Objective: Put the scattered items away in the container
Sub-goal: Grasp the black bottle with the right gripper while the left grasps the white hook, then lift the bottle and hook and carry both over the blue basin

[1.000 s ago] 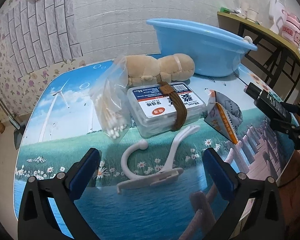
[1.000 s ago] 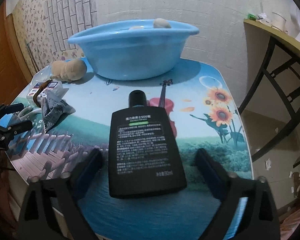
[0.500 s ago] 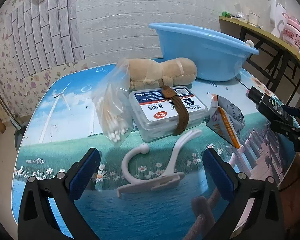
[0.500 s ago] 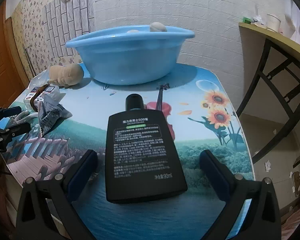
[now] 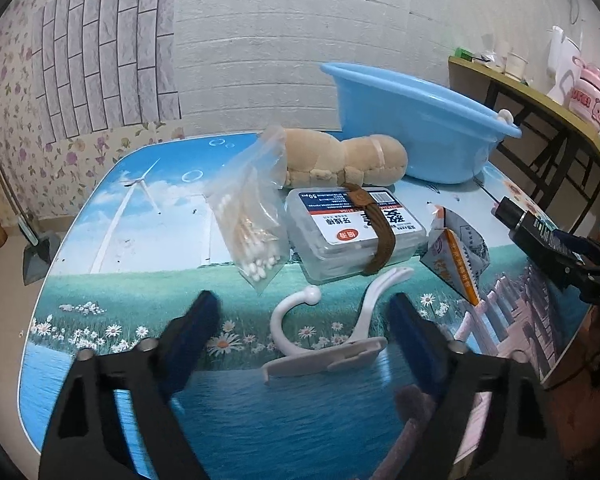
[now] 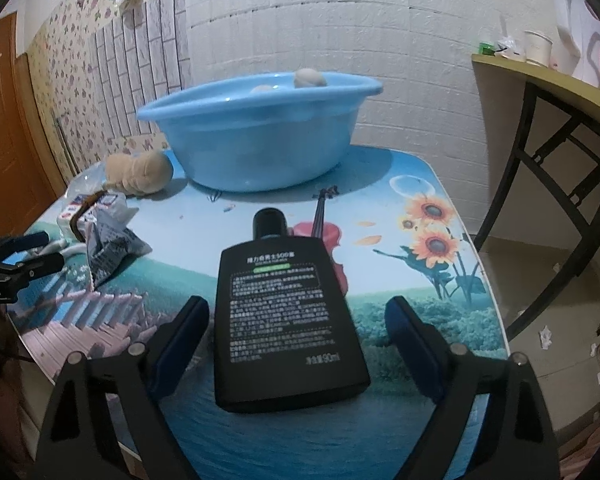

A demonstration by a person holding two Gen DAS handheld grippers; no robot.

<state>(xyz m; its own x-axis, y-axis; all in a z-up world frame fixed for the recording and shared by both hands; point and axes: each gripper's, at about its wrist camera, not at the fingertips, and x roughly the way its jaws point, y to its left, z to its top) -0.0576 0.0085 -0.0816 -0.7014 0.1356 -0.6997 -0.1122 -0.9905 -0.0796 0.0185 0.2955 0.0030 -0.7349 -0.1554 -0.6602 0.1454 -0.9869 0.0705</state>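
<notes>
Between closing right gripper pads lies black bottle, untouched; left gripper closing round hook

basin rim clear, clutter left

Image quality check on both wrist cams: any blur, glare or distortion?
Left wrist: the left tongs show motion blur on their blue pads, and fisheye bends the wall lines and table edge. Right wrist: black bottle sharp, label readable; soft sheen on the glossy tabletop; blue basin casts a shadow to its right; dark vignette in the corners.
</notes>
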